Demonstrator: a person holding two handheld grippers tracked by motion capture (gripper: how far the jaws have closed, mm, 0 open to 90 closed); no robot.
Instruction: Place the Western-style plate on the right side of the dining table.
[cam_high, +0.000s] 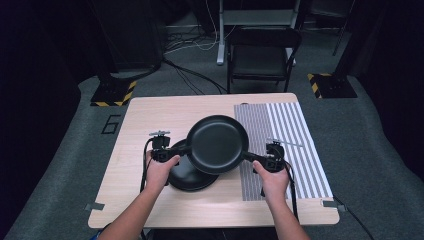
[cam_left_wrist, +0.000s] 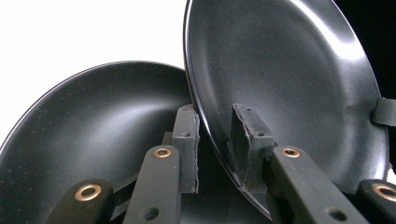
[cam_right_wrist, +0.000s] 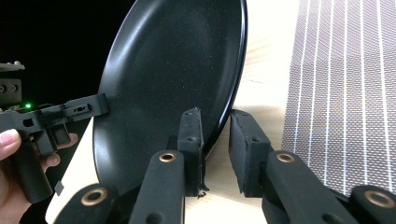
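Left hand-held gripper is clamped on the near-left rim of the upper pan; right hand-held gripper is clamped on the opposite rim. Each rim sits pinched between nearly closed jaws. This pan is at frame centre, held above the desk, overlapping the lower pan resting at lower centre. Judged step: two-handed carry of the upper pan off the stack. Next move calls for equal height on both sides. Readable writing: a "6" on the floor, left of the desk.
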